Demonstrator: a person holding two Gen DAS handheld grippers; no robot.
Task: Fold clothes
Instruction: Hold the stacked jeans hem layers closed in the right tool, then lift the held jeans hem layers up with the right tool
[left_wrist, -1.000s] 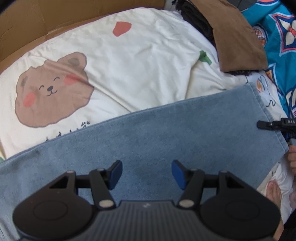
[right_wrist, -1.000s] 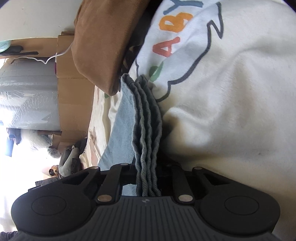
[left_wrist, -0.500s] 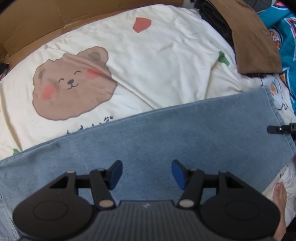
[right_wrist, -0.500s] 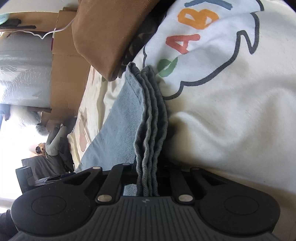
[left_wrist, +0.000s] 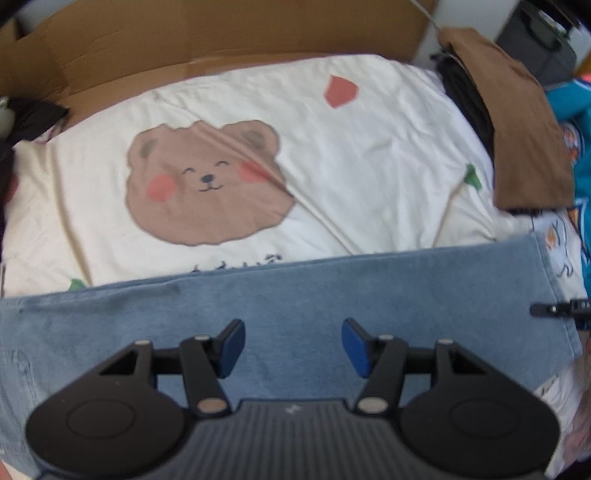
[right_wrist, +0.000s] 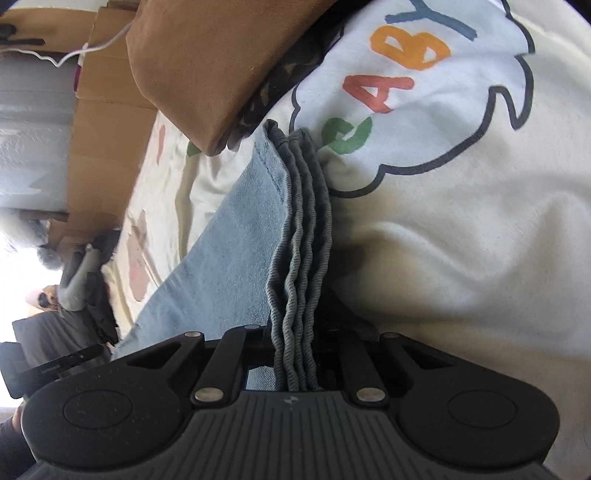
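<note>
Light blue jeans (left_wrist: 332, 295) lie folded lengthwise across a cream bear-print sheet (left_wrist: 369, 147). My left gripper (left_wrist: 291, 343) hangs open above the middle of the denim, pointing down, its blue pads (left_wrist: 232, 341) clear of the cloth. At the right end, my right gripper (right_wrist: 295, 354) is shut on the jeans' stacked hems (right_wrist: 303, 258). The layers run out from between its jaws, and its fingertips are hidden by the denim. The tip of that gripper (left_wrist: 543, 309) shows at the right edge of the left wrist view.
A folded brown garment (left_wrist: 524, 129) lies on dark clothes at the far right, beside teal patterned cloth (left_wrist: 580, 147). Cardboard (left_wrist: 221, 37) lines the far edge. A white cloth with coloured letters (right_wrist: 443, 221) lies to the right of the hems.
The left gripper has risen, staying open; the bear print slid right and more cardboard shows. The right gripper stays clamped on the hems and has tilted up a little with them.
</note>
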